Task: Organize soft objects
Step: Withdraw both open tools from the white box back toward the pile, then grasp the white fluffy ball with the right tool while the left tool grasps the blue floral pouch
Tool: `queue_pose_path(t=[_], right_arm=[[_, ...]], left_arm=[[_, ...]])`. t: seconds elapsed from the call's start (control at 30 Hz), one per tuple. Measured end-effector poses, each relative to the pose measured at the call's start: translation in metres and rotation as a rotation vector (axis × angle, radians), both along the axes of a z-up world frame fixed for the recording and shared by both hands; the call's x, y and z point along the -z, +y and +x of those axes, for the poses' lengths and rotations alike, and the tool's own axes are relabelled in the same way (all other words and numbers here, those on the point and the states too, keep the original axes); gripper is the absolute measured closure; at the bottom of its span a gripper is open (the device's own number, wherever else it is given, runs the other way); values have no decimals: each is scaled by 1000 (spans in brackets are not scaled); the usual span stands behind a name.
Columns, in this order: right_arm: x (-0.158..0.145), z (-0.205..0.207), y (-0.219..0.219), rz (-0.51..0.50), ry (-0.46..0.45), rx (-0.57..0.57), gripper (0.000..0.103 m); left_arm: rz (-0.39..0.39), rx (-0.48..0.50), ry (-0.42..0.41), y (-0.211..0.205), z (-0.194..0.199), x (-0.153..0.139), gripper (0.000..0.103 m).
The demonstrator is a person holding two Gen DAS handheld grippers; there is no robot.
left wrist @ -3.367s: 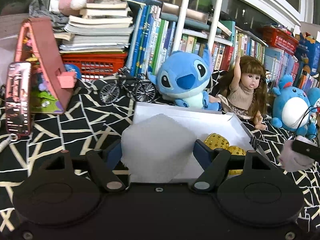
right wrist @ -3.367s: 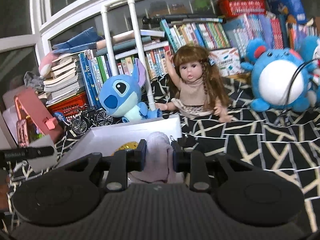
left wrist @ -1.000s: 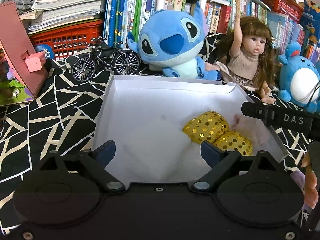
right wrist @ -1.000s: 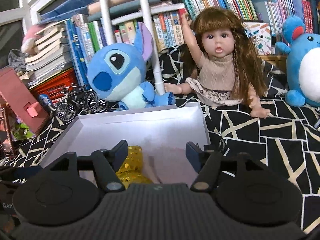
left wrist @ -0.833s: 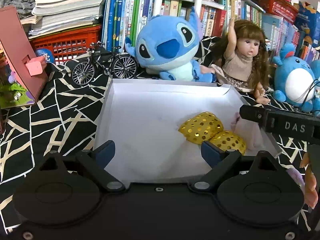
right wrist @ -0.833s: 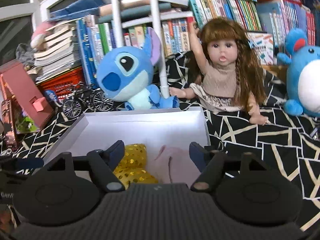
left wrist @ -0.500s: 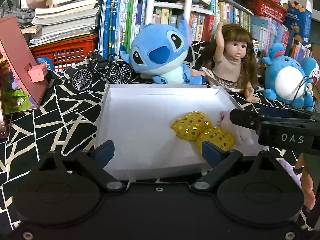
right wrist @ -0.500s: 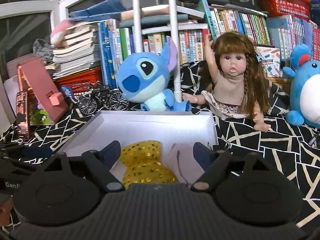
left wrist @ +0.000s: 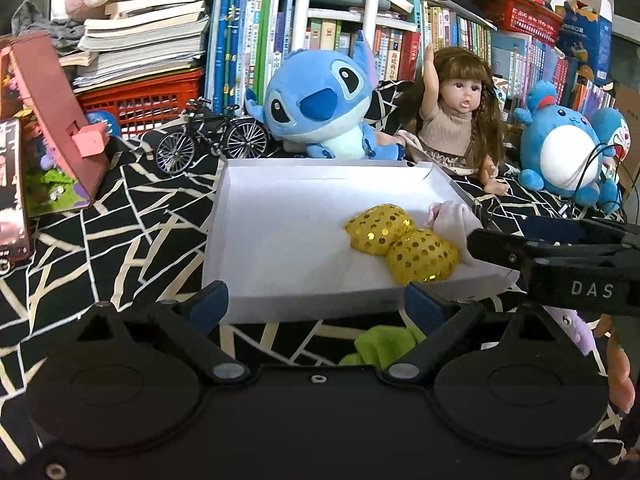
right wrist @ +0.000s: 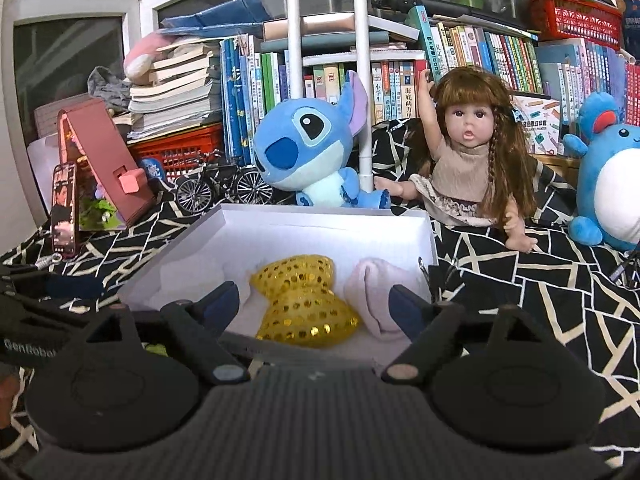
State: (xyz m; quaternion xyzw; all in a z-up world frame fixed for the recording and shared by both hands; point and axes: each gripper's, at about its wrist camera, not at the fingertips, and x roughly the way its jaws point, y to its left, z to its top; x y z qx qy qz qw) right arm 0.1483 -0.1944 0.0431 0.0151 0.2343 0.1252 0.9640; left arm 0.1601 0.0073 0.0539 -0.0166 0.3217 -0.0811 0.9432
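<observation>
A white open box [left wrist: 256, 184] [right wrist: 288, 220] lies on the black patterned cloth. In it lie a gold sequined bow cushion [left wrist: 400, 242] [right wrist: 306, 300], a pale pink soft piece [left wrist: 452, 220] [right wrist: 372, 292] and a white fluffy piece [left wrist: 288, 256], hard to make out against the box. My left gripper [left wrist: 316, 304] is open and empty, just before the box's near wall. My right gripper [right wrist: 314, 304] is open and empty over the box's near edge; it shows from the side in the left wrist view [left wrist: 552, 256]. A green soft thing [left wrist: 380, 346] lies on the cloth between my left fingers.
Behind the box sit a blue Stitch plush [left wrist: 320, 108] [right wrist: 308, 148], a doll [left wrist: 460, 120] [right wrist: 476, 156], a blue round plush [left wrist: 564, 152] [right wrist: 612, 184], a model bicycle [left wrist: 212, 136] and a pink toy house [left wrist: 48, 120]. Bookshelves fill the back. A purple soft thing [left wrist: 572, 328] lies at right.
Both grippers have let go of their soft pieces, the white one and the pink one, into the box, opened, and drawn back and up from it. The green thing has come into view.
</observation>
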Motion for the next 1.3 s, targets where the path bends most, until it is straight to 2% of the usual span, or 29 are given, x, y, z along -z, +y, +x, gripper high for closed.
queue_pose_path(t=[0.4, 0.73, 1.0, 1.3], right_arm=[[14, -37, -8, -14, 23, -22, 12], [26, -60, -7, -13, 35, -70, 8], [35, -65, -2, -26, 53, -85, 7], [43, -65, 5, -36, 69, -90, 7]], left_arm=[[-33, -28, 8, 19, -35, 6, 9], [-55, -25, 52, 30, -69, 14, 8], [1, -6, 40, 29, -93, 18, 8], [-8, -3, 87, 35, -105, 29, 8]])
